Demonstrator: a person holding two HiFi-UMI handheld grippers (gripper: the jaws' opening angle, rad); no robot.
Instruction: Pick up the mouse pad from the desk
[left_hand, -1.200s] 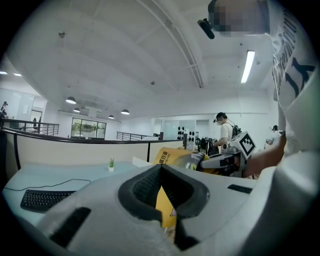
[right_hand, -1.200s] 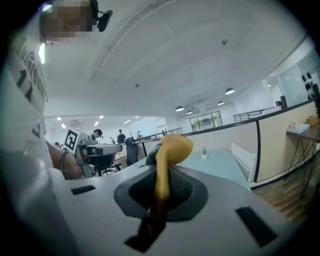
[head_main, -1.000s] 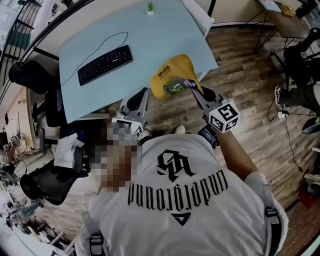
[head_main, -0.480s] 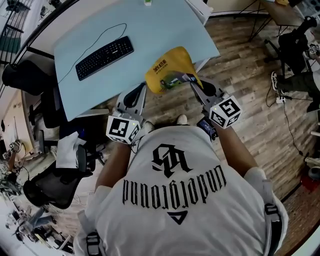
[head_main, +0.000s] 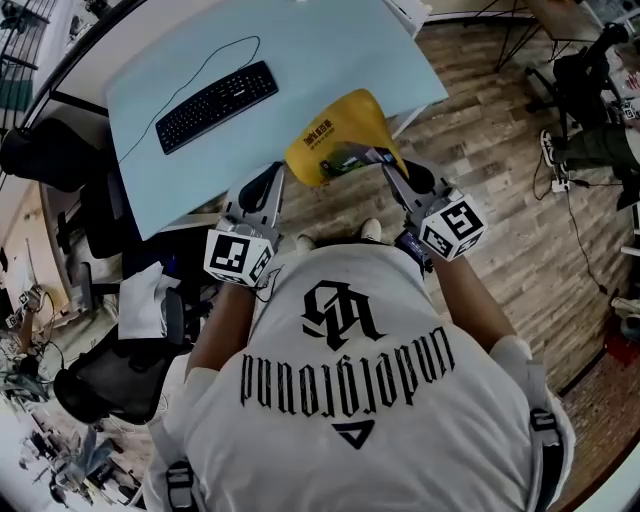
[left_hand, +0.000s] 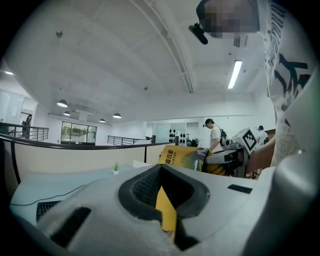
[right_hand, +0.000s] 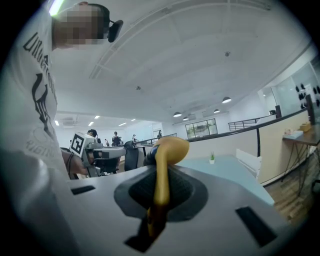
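The right gripper (head_main: 378, 158) has its fingers clamped on the yellow mouse pad (head_main: 340, 135), dark print unreadable, held up at the desk (head_main: 320, 60) edge. The left gripper (head_main: 264, 180) has its fingers closed. A keyboard (head_main: 217, 105) lies on the desk.

**An open-plan office**

A broad, pale desk (head_main: 300, 60) carries a black corded keyboard (head_main: 217, 106) and, at its far edge, a tiny potted plant (right_hand: 212, 158). A black swivel chair (head_main: 110, 375) stands to the left over a wood-plank floor (head_main: 500, 200). The high white ceiling holds strip lights (left_hand: 234, 74) and round lamps. Far off are glass-walled rooms (right_hand: 202, 128), a railing (left_hand: 30, 131), another desk on the right, and people standing (left_hand: 214, 135).
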